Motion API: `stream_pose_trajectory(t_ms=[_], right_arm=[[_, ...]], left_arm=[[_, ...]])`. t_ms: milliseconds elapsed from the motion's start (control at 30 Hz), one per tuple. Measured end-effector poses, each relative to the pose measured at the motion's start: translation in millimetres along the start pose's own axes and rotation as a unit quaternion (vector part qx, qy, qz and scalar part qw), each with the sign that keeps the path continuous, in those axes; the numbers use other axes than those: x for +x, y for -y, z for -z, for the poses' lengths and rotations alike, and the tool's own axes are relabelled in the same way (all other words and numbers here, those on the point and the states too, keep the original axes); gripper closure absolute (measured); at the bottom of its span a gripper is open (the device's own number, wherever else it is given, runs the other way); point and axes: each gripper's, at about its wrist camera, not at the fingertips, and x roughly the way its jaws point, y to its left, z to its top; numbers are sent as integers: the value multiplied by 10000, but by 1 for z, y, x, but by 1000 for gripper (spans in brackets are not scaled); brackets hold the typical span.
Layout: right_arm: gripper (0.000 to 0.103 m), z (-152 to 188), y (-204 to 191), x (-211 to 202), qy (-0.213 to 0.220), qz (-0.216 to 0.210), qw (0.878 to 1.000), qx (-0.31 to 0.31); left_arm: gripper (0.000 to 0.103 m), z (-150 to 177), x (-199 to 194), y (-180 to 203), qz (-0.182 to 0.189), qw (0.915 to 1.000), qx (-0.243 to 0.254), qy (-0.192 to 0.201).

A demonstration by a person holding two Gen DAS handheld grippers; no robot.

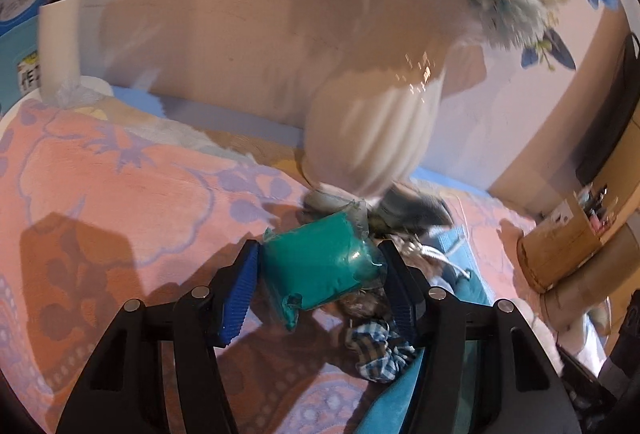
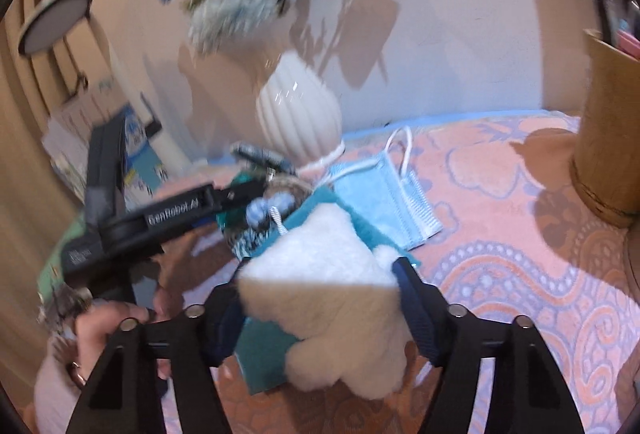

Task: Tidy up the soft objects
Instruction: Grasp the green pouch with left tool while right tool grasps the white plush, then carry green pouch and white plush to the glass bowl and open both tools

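The left gripper (image 1: pixel 320 270) pinches a teal plastic-wrapped soft pack (image 1: pixel 320 266) at lower centre, likely to sort it, while the right gripper (image 2: pixel 320 294) squeezes a cream fluffy plush (image 2: pixel 324 298) at lower centre.

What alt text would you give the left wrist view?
The left hand-held gripper clamps a teal plastic-wrapped soft packet between its blue-padded fingers above a pink patterned cloth. Behind stands a blurred white ribbed vase of flowers, with a blue checked fabric scrunchie below the packet.
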Motion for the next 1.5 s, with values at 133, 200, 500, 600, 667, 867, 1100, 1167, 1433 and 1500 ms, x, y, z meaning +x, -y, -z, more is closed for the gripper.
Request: stream_pose_trajectory(t_ms=[133,200,500,600,667,867,1100,1167,1433,1500], right_arm=[[45,-1,8,1,-6,-109,9997,209],[45,-1,4,3,-47,-75,9998,164],[46,-3,1,-19,546,-391,9977,130],[46,-4,-11,-34,943,-189,9952,-197],[46,-4,-16,-37,1032,-63,9941,-318],[46,-3,-13,-27,852,-69,9960,-266],[46,-2,-13,-23,791,-65,9964,-310],[46,-3,-14,-22,769,-73,9965,-316],[45,0,-15,-20,728,-79,9968,-308],[46,1,-15,-21,718,-74,9970,-276]], left_arm=[[46,0,-3,-2,-25,10000,-31,79],[46,0,-4,0,-84,9999,8,112],[46,-1,-13,-3,-246,9991,-32,357],[46,-2,-22,-5,-358,9978,-49,554],[46,-2,-29,-5,-481,9962,-17,730],[46,-2,-33,-8,-634,9946,-36,817],[46,-3,-31,-9,-718,9941,-85,815],[46,-4,-28,-9,-751,9942,-112,768],[46,-3,-32,-14,-737,9932,-247,869],[46,-1,-36,-9,-746,9922,-121,994]])
